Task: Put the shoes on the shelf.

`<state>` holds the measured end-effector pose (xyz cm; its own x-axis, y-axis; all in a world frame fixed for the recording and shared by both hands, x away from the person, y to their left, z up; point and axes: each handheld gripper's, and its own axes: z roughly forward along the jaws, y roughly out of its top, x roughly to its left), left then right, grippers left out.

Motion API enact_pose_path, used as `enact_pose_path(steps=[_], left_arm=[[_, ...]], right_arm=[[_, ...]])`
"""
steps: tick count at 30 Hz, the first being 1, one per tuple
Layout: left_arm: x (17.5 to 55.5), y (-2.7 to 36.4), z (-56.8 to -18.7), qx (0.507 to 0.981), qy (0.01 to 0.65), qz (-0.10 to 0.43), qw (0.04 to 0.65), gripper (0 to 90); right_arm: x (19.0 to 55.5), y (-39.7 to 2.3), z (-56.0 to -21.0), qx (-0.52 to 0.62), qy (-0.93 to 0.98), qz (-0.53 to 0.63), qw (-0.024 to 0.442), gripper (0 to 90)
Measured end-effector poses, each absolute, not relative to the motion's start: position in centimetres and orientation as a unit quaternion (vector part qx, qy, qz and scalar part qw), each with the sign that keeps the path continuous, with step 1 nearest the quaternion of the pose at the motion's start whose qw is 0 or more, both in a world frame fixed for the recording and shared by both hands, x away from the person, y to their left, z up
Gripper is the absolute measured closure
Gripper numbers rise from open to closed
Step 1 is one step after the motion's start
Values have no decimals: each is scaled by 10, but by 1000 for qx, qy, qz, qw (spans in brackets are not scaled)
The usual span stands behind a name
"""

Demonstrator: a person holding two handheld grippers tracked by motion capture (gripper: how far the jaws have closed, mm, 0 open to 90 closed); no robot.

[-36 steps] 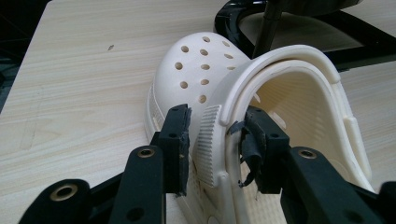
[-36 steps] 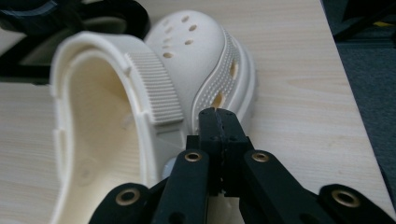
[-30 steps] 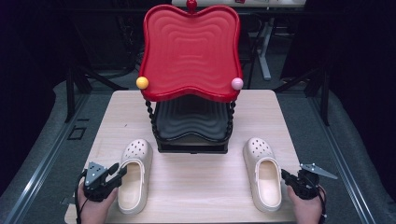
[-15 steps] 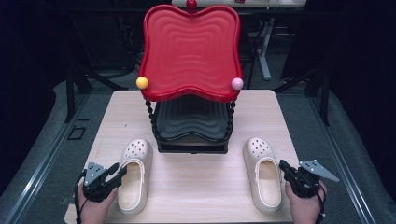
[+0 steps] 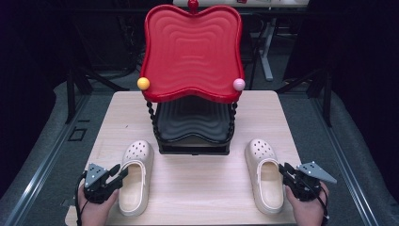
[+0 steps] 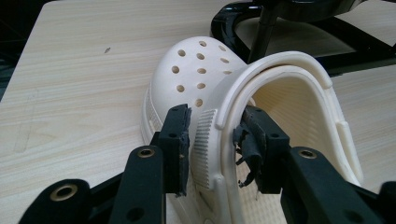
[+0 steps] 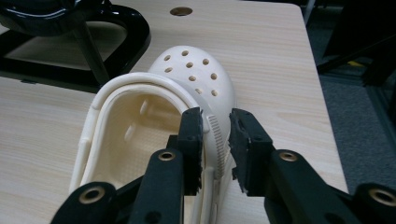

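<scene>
The left gripper straddles the left clog's side wall, pads apparently pressing it. The right gripper, jaws just opening, brackets the right clog's wall, one pad touching. Both cream foam clogs lie on the wooden table and look light and springy; the ribbed sidewall suits gripping. Beyond stands a glossy red-and-black tiered stand.

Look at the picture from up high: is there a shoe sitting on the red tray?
No: the red tray has nothing on it, and both cream clogs, left and right, lie on the wooden table.
</scene>
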<state>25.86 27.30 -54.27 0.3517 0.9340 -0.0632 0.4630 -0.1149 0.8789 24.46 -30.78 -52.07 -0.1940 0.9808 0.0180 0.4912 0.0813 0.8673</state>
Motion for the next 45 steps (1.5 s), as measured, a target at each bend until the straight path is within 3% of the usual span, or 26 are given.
enact_pose_path(steps=[13, 22, 32, 45], left_arm=[[258, 273, -542, 697, 500, 270, 437, 631], [259, 273, -542, 697, 500, 269, 437, 631], [259, 273, -542, 699, 500, 268, 436, 631], [259, 272, -542, 699, 498, 270, 436, 631]], right_arm=[[247, -300, -525, 540, 693, 366, 307, 676], [251, -296, -527, 550, 697, 333, 316, 739], [249, -280, -520, 577, 679, 346, 295, 747], [249, -250, -522, 579, 672, 352, 300, 752]])
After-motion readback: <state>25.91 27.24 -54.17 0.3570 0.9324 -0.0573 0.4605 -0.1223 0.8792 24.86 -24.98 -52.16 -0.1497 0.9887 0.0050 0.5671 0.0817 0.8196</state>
